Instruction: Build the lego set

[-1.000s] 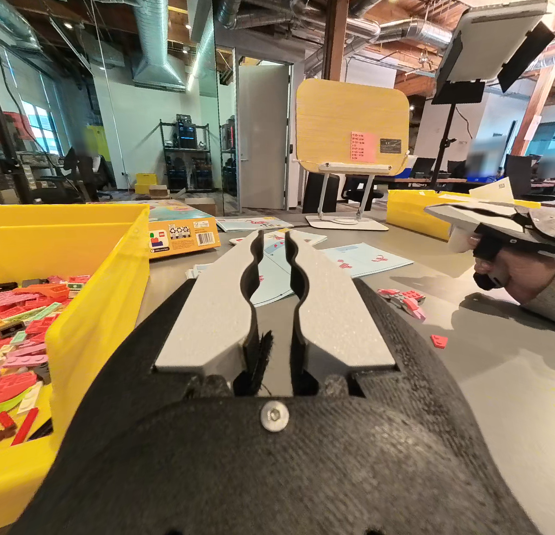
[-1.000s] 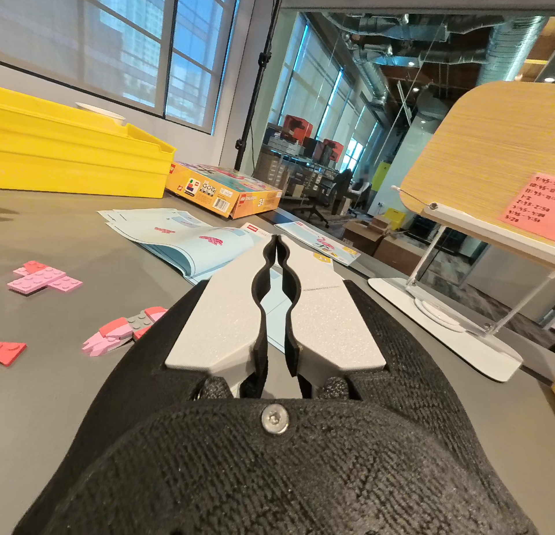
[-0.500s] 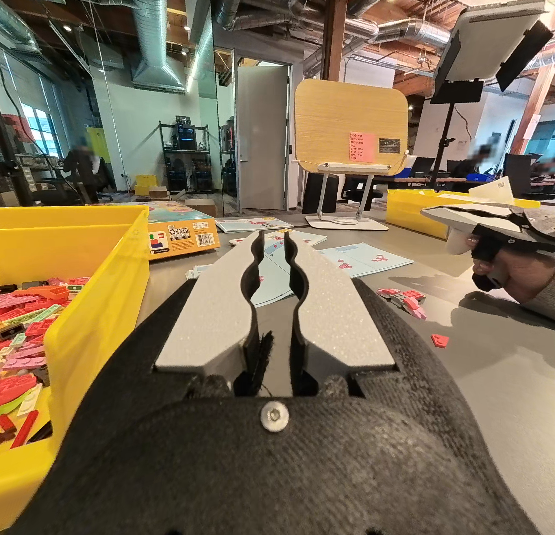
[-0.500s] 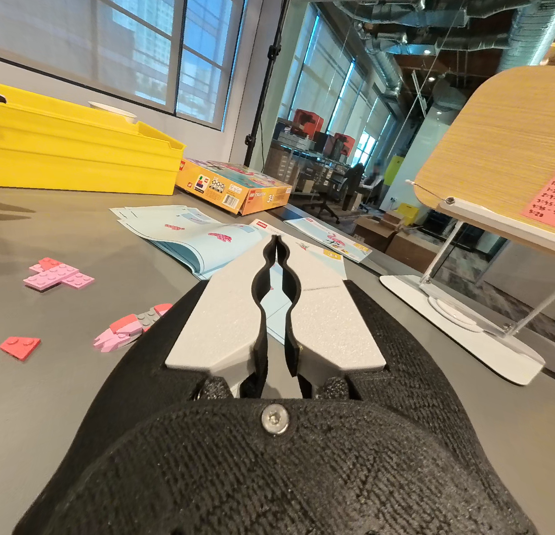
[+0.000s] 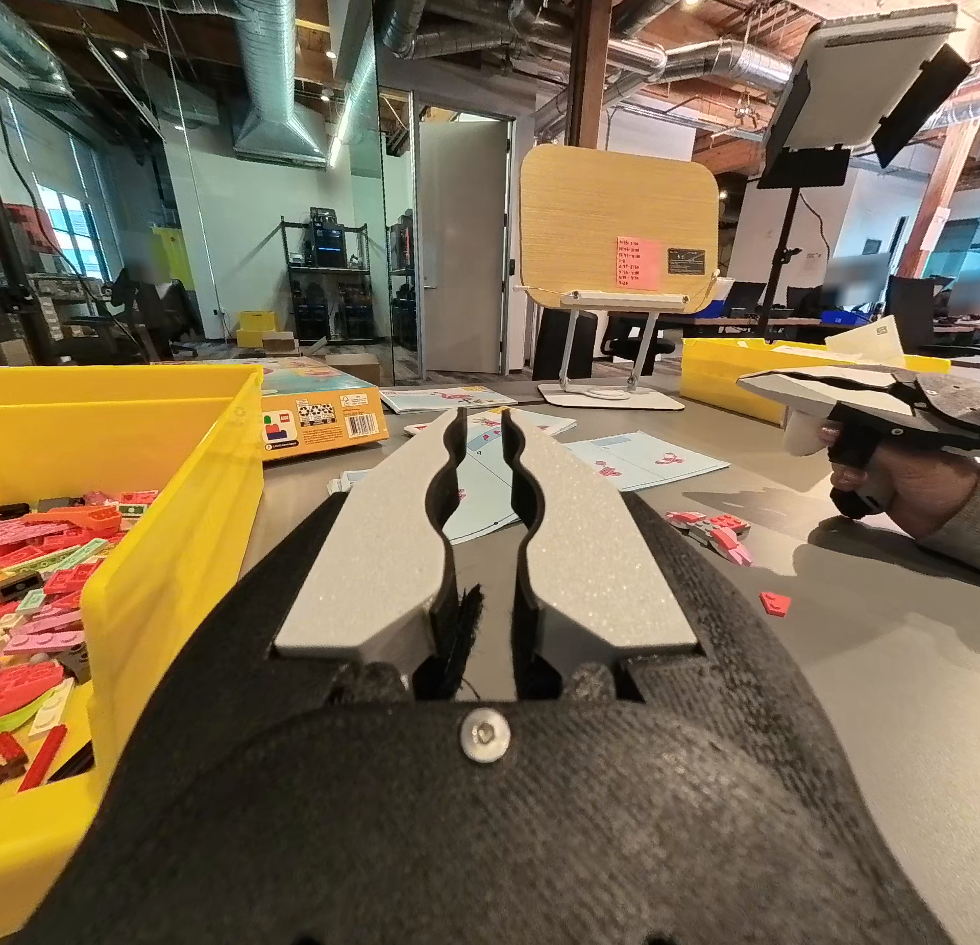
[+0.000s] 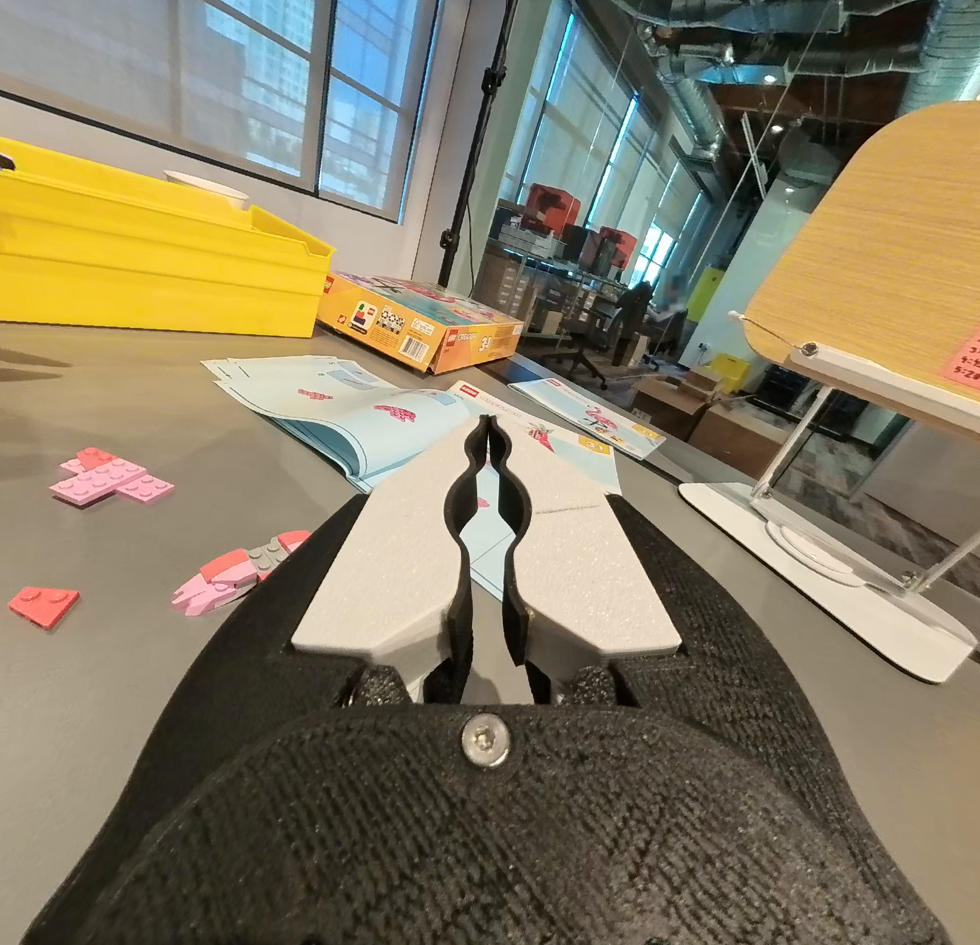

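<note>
My left gripper (image 5: 483,413) hovers low over the grey table, jaws slightly apart and empty, beside a yellow bin (image 5: 175,495) of loose pink and red bricks (image 5: 47,564). My right gripper (image 6: 488,420) is shut and empty, and it also shows in the left wrist view (image 5: 742,382), held by a hand. A pink, red and grey part-build (image 6: 233,575) lies just left of it, also visible in the left wrist view (image 5: 713,530). A pink plate cluster (image 6: 111,477) and a small red plate (image 6: 45,604) lie further left. An open instruction booklet (image 6: 344,405) lies ahead.
The orange set box (image 5: 318,416) and a second booklet (image 6: 583,416) lie at the table's far side. A wooden book stand (image 5: 618,241) on a white base (image 6: 848,575) stands at the right. Stacked yellow bins (image 6: 159,273) sit by the window, and another yellow bin (image 5: 732,384) is beyond. My hands' fingertips stand some 25 cm from each other. The small red plate (image 6: 45,604) sits 15 cm or so from the ends of my right fingers.
My right gripper has swung slightly left, so the bricks on the table sit further into its view. The left gripper has barely moved. Neither gripper's jaws changed.
</note>
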{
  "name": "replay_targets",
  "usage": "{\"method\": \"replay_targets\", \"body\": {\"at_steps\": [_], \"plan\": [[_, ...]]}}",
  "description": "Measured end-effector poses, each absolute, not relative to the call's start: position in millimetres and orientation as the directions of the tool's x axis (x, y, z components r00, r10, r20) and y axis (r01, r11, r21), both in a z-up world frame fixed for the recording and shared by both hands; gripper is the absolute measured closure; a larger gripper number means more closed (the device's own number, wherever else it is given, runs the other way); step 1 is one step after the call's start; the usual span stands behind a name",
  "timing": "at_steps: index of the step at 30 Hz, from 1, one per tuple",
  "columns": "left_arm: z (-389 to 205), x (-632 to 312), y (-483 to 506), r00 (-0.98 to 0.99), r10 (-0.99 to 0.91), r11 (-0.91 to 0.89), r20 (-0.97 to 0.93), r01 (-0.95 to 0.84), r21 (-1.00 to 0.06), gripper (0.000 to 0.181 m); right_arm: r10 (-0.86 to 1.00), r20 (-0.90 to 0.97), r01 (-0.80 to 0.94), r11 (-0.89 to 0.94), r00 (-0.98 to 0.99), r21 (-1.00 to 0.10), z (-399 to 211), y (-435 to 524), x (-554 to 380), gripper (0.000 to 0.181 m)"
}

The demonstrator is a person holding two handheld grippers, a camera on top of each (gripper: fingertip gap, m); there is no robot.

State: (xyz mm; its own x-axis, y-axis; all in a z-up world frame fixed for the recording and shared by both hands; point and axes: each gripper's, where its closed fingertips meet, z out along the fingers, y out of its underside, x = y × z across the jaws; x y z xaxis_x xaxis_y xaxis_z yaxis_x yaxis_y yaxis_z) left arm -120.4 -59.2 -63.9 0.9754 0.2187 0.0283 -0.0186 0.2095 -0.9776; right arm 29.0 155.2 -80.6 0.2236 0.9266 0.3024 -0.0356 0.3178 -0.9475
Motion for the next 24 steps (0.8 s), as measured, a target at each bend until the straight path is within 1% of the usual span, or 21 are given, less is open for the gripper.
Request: {"method": "replay_targets", "body": {"at_steps": [9,11,12,14,16,17,19,20,22,24], "plan": [[-65.1,-116.6,-56.9,0.975,0.221,0.189,-0.014,-0.056,-0.980,0.170,0.926,0.308,-0.032,0.322,0.217,-0.946,-81.3,154.2,28.5,0.181],[-65.3,-116.0,-56.6,0.974,0.223,0.185,-0.024,-0.066,-0.981,0.170,0.933,0.307,-0.036,0.318,0.188,-0.947,-81.9,149.7,27.7,0.181],[-65.3,-115.7,-56.6,0.974,0.223,0.184,-0.027,-0.070,-0.981,0.170,0.945,0.303,-0.057,0.312,0.125,-0.948,-81.7,139.8,26.5,0.180],[-65.7,-115.0,-56.1,0.975,0.220,0.181,-0.032,-0.073,-0.981,0.170,0.947,0.287,-0.110,0.272,-0.146,-0.956,-83.6,98.7,24.9,0.169],[-65.8,-114.8,-55.3,0.975,0.220,0.177,-0.039,-0.079,-0.981,0.170,0.887,0.196,0.007,0.219,-0.418,-0.976,-104.3,61.7,27.3,0.154],[-66.2,-114.4,-54.8,0.975,0.219,0.174,-0.043,-0.082,-0.981,0.170,0.849,0.139,0.075,0.204,-0.510,-0.976,-113.5,47.8,29.9,0.151],[-67.1,-113.2,-53.5,0.975,0.216,0.165,-0.054,-0.091,-0.982,0.170,0.779,0.070,0.146,0.204,-0.623,-0.968,-124.2,26.3,35.2,0.152],[-67.4,-112.2,-53.1,0.975,0.215,0.162,-0.061,-0.097,-0.982,0.170,0.756,0.061,0.180,0.232,-0.652,-0.956,-131.1,20.0,36.1,0.154],[-67.9,-111.0,-52.2,0.974,0.214,0.155,-0.073,-0.108,-0.982,0.170,0.716,0.072,0.253,0.337,-0.694,-0.907,-151.6,10.1,35.8,0.154],[-68.4,-110.1,-51.5,0.973,0.214,0.149,-0.084,-0.117,-0.982,0.170,0.673,0.078,0.318,0.445,-0.736,-0.837,-173.6,3.5,35.2,0.150]]}}
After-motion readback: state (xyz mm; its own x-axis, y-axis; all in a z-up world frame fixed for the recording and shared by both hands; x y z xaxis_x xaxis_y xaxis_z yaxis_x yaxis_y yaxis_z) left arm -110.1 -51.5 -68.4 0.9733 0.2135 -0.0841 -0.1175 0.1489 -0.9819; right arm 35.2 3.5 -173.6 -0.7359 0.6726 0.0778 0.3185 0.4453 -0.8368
